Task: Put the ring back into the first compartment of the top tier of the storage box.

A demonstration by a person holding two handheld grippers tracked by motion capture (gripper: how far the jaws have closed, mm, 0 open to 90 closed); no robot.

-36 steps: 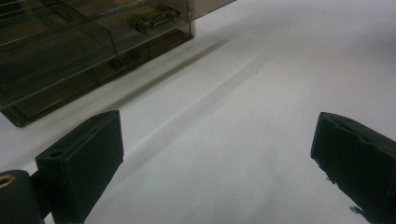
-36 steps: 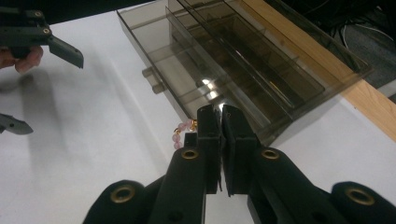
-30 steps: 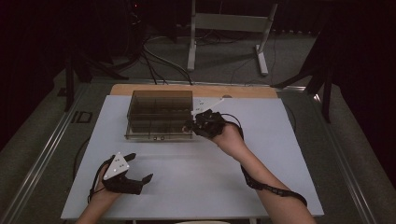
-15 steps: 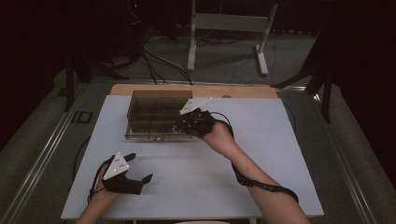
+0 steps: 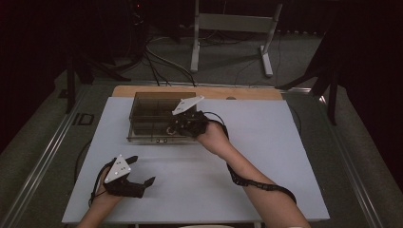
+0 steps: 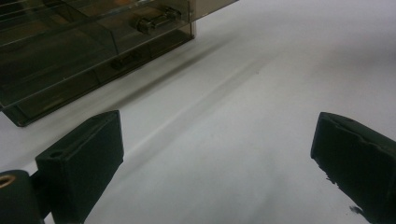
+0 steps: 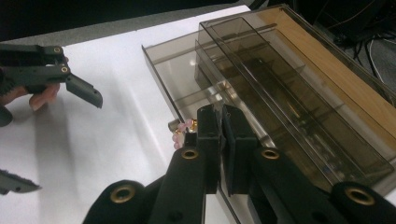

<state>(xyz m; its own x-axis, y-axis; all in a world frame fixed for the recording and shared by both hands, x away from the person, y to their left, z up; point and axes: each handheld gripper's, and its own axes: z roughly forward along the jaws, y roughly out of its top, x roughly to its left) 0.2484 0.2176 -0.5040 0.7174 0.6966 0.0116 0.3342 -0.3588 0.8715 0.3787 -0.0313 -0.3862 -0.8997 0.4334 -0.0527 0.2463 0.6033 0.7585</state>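
Pink beads half hidden behind right gripper

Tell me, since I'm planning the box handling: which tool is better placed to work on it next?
Right: the right tool is already at the smoked plastic box, shut. The left tool sits open, apart.

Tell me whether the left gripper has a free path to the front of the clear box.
Probably yes: the left gripper is open, and bare white table lies between it and the clear box.
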